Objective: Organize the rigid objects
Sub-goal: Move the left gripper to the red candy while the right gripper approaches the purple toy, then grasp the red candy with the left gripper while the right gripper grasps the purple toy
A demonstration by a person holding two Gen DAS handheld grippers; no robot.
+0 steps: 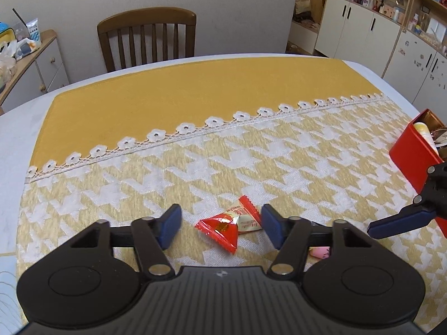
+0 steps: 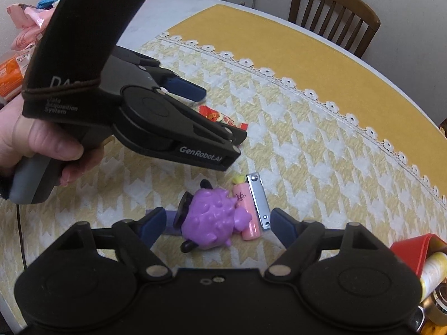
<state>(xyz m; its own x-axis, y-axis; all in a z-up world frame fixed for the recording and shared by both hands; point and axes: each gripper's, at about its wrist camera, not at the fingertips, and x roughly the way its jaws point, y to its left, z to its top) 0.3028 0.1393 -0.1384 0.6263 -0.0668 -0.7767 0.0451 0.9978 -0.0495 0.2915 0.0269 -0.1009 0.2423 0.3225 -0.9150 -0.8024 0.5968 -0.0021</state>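
The left gripper (image 1: pixel 222 224) has its jaws spread wide with nothing held; between the blue pads lie two small foil candy sachets, a red triangular one (image 1: pixel 220 230) and a red-and-cream one (image 1: pixel 247 217), touching each other on the cloth. The right gripper (image 2: pixel 216 223) also has its jaws wide apart and grips nothing; in the gap sits a purple knobbly plastic toy figure with black feet (image 2: pixel 212 223), resting on the cloth, with a pink cylindrical tube (image 2: pixel 248 212) touching its right side and a flat silver metal nail clipper (image 2: pixel 258 199) lying just beside the tube, close to the right pad. In the right wrist view the left gripper (image 2: pixel 220 114) hangs above the candy sachets (image 2: pixel 220 118), held by the person's left hand (image 2: pixel 42 145) on its grey handle. All these lie on a yellow-and-white houndstooth tablecloth with a lace flower trim (image 1: pixel 139 173) over the pale bench (image 1: pixel 11 145). A red open-topped tin box (image 1: pixel 413 153) stands near the right edge of the bench, holding a cream-and-yellow cylinder (image 2: pixel 434 270) and other items too hidden to tell. A brown wooden slat-back chair (image 1: pixel 146 36) stands at the far edge of the bench
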